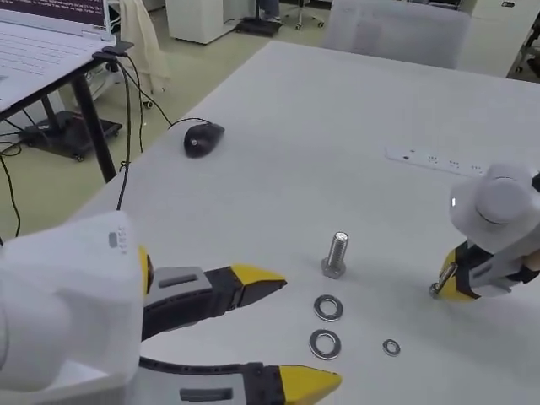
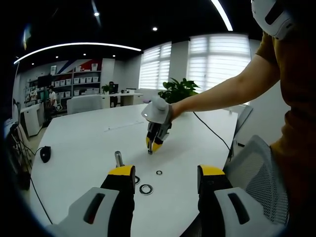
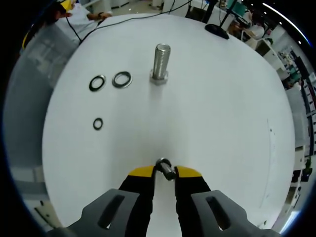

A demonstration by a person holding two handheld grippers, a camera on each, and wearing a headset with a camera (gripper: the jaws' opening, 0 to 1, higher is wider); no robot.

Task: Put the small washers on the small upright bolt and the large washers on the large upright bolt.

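A broad white table (image 1: 354,126) in an open office carries the work, with a mouse (image 1: 203,137) toward 10 o'clock and a power strip (image 1: 434,159) toward 2 o'clock.

In the head view the large bolt (image 1: 336,255) stands upright on its head near the middle; two large washers (image 1: 328,307) lie flat just beside it at 6 o'clock, one below the other; one small washer (image 1: 391,347) lies near them at 4 o'clock; the left gripper (image 1: 297,329) reaches in from 8 o'clock, jaws spread wide with nothing between them; the right gripper (image 1: 456,283) at 3 o'clock pinches the small bolt (image 1: 442,280), which leans with its lower end at the tabletop; whether it touches I cannot tell.

In the left gripper view the yellow tips stand well apart; the washers lie just ahead; the right gripper hangs at 12 o'clock, bolt pointing down.

In the right gripper view the jaws are clamped on the small bolt at 6 o'clock; the large bolt rises at 12; the large washers sit at 10 to 11; the small washer sits at 9.

The washers look thin, stiff, light and slick, lying flat on a smooth top; a pinch across the outer rim seems best, and the small one will likely skid; the small bolt, on so narrow a head, should topple easily.
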